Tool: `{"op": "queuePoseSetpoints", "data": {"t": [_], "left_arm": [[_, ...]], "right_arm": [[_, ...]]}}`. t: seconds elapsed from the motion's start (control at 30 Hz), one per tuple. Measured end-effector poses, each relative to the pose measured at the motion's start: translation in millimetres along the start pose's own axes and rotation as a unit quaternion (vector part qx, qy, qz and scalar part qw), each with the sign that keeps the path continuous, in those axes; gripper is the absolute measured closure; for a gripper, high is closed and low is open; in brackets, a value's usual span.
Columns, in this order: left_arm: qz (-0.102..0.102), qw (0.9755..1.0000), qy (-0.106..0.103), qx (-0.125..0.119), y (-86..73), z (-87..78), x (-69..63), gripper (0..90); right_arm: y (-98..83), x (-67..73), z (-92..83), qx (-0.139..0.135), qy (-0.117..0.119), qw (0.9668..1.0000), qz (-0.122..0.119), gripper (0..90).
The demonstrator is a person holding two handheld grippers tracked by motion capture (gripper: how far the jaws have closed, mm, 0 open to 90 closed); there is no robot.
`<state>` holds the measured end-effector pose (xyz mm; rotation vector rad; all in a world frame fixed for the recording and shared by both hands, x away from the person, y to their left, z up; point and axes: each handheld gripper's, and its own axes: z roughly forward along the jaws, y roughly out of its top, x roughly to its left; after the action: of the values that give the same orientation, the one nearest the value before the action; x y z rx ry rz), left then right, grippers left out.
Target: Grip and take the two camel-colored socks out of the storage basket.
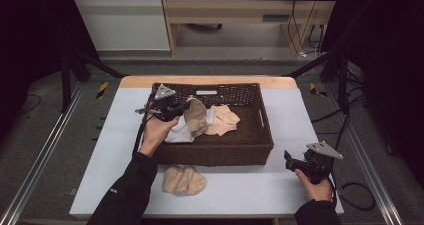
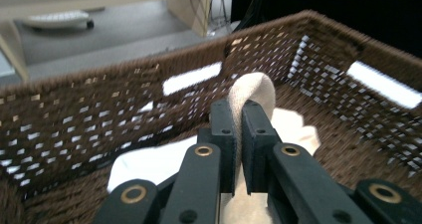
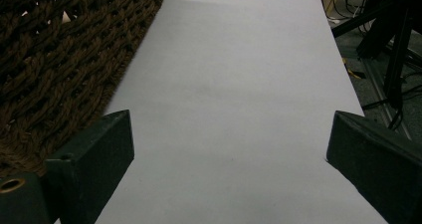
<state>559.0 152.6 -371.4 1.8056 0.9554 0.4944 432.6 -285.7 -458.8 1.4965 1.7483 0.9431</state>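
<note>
A brown wicker basket (image 1: 250, 150) stands in the middle of the white table. My left gripper (image 1: 184, 106) is over the basket's left part, shut on a beige cloth (image 1: 196, 117) that hangs from its jaws. In the left gripper view the beige cloth (image 2: 253, 92) loops up between the closed jaws of the left gripper (image 2: 239, 119). A white cloth (image 1: 181, 134) and another beige cloth (image 1: 224, 120) lie in the basket. A third beige cloth (image 1: 184, 180) lies on the table in front of the basket. My right gripper (image 1: 292, 161) rests open at the table's right front.
The basket's wall (image 3: 54, 69) runs along the left of the right gripper view, with bare white table (image 3: 239, 94) ahead. Cables (image 1: 355, 190) and a metal frame lie off the table's right edge. A wooden desk (image 1: 225, 10) stands behind.
</note>
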Motion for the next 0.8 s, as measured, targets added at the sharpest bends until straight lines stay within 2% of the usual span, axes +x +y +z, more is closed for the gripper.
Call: {"op": "queuePoseSetpoints", "data": {"t": [0.1, 0.2, 0.33, 0.7, 0.8], "left_arm": [[0.005, 0.9999, -0.005, -0.011, 3.4, -6.6, -5.0, 85.1], [0.001, 0.9993, -0.015, -0.034, 7.4, -15.7, -9.9, 85.2], [0.007, 0.9981, -0.019, -0.059, 12.7, -29.1, -16.7, 85.3], [0.015, 0.9928, -0.039, -0.112, 28.1, -66.9, -35.0, 85.3], [0.016, 0.9907, -0.045, -0.128, 31.9, -77.7, -40.3, 85.2]], "right_arm": [[0.1, 0.0, -0.1, -0.001, -0.001, 1.0, 0.0, 4.9], [0.2, -0.1, -0.4, -0.002, -0.001, 1.0, 0.003, 4.9], [0.2, -0.4, -0.7, -0.002, -0.002, 1.0, 0.002, 4.9], [0.3, -0.7, -1.0, -0.002, -0.003, 1.0, 0.003, 4.9], [0.3, -0.9, -1.1, -0.003, -0.004, 1.0, 0.002, 4.9]]}}
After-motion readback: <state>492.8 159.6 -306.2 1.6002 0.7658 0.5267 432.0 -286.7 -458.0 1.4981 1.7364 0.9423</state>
